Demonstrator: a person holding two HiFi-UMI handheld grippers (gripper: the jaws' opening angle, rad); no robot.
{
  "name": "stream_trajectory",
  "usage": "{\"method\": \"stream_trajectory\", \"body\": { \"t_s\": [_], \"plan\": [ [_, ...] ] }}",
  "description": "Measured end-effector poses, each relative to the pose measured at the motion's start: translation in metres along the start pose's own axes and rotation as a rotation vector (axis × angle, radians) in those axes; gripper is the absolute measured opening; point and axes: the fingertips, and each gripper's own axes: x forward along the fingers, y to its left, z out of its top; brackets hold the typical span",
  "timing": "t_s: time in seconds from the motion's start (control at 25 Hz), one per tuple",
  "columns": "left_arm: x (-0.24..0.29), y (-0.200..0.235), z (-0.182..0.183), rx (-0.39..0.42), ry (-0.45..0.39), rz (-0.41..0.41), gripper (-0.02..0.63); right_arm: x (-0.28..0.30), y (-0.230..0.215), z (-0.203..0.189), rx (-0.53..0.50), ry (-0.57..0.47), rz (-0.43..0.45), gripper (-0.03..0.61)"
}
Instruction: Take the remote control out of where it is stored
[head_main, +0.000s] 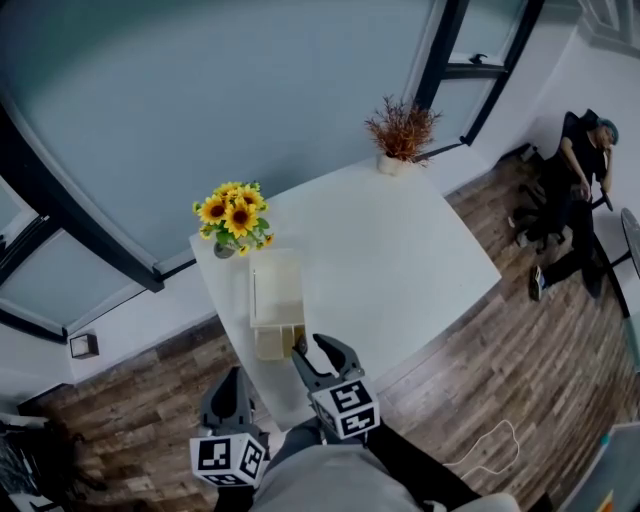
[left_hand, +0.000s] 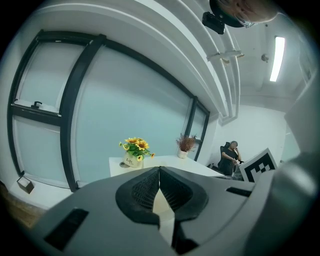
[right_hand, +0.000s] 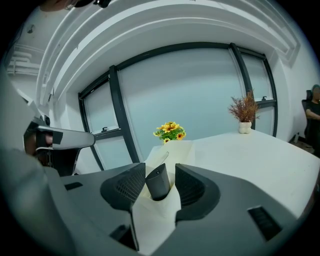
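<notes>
A dark grey remote control (right_hand: 159, 183) stands upright in a cream holder (right_hand: 154, 220) at the near end of a cream storage box (head_main: 277, 296) on the white table (head_main: 400, 260). My right gripper (right_hand: 160, 168) is open, its pads on either side of the remote's top with a gap showing on the right. In the head view that gripper (head_main: 316, 350) sits over the box's near end and hides the remote. My left gripper (head_main: 235, 380) hangs off the table's near edge, lower left of the box. Its jaws (left_hand: 159, 171) are shut, with nothing between them.
A vase of sunflowers (head_main: 233, 220) stands just beyond the box. A pot of dried plants (head_main: 401, 132) is at the table's far corner. A person sits in a chair (head_main: 580, 170) at far right. A white cable (head_main: 490, 448) lies on the wooden floor.
</notes>
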Motion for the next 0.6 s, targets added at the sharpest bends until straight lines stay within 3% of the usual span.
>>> {"method": "stream_trajectory", "body": {
  "t_s": [0.6],
  "plan": [
    [0.005, 0.009, 0.0, -0.023, -0.007, 0.048, 0.008, 0.013, 0.006, -0.009, -0.066, 0.058, 0.063, 0.172]
  ]
}}
